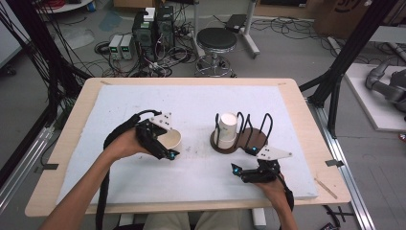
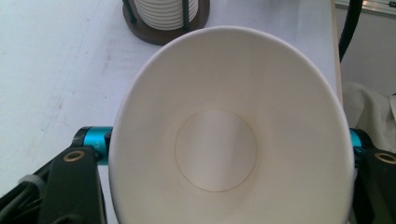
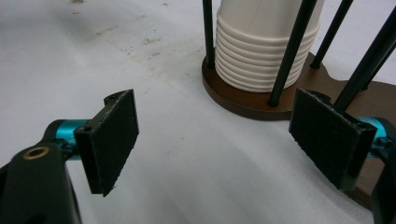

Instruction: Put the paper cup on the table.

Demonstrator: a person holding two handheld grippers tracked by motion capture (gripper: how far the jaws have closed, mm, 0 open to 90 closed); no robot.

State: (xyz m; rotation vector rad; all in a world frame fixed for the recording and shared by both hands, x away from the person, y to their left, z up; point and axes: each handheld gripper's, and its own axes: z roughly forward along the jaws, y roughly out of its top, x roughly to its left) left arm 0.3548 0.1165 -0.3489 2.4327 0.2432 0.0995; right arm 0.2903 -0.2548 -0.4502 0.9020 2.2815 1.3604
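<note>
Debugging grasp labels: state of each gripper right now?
Left gripper: shut on the paper cup, mouth facing its camera.
Right gripper: open, holding nothing, beside the cup rack.

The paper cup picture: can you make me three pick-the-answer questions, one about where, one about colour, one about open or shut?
1. Where is the stack of cups?
A. In the wire holder
B. On the floor
C. On the stool

2. What colour is the paper cup?
A. Red
B. White
C. Green

3. How is the right gripper?
A. Shut on a cup
B. Shut on nothing
C. Open

Answers: 1 A, black rods surround the stack; 2 B, its inside is white in the left gripper view; 3 C, its pads stand apart with bare table between.
</note>
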